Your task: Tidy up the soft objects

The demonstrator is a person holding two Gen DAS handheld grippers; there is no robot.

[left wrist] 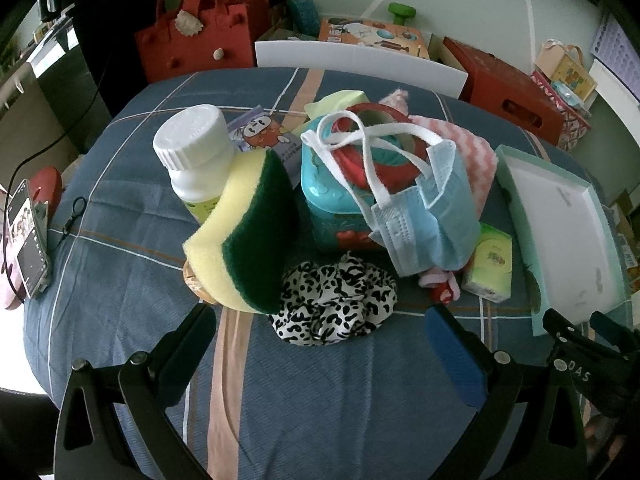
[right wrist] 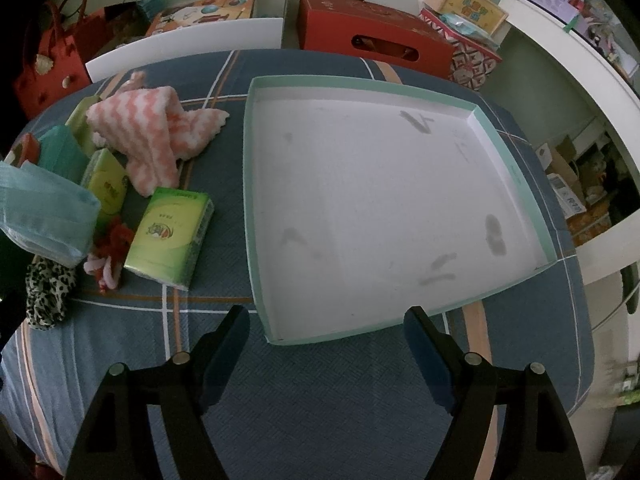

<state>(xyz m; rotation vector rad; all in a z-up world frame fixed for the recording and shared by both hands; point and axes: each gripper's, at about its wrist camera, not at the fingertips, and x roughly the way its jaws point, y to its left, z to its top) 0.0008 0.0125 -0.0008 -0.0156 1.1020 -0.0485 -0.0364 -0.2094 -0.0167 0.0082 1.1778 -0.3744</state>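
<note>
My left gripper [left wrist: 320, 332] is open and empty, just in front of a black-and-white leopard scrunchie [left wrist: 334, 300]. A yellow-green sponge [left wrist: 244, 232] leans on a white bottle [left wrist: 196, 152]. A blue face mask [left wrist: 420, 216] hangs over a teal tub [left wrist: 332, 204]. A pink-and-white striped cloth [right wrist: 156, 136] lies behind them. My right gripper [right wrist: 326, 336] is open and empty at the near edge of an empty white tray with a mint rim [right wrist: 252, 184]. The scrunchie [right wrist: 44, 292] and the mask [right wrist: 48, 216] show at the left edge of the right wrist view.
Green tissue packs [right wrist: 168, 236] and a small red-and-pink item [right wrist: 110, 252] lie left of the tray. A phone [left wrist: 30, 248] lies at the table's left edge. A red bag [left wrist: 192, 36] and red box [right wrist: 376, 36] stand beyond the blue checked tablecloth [left wrist: 320, 400].
</note>
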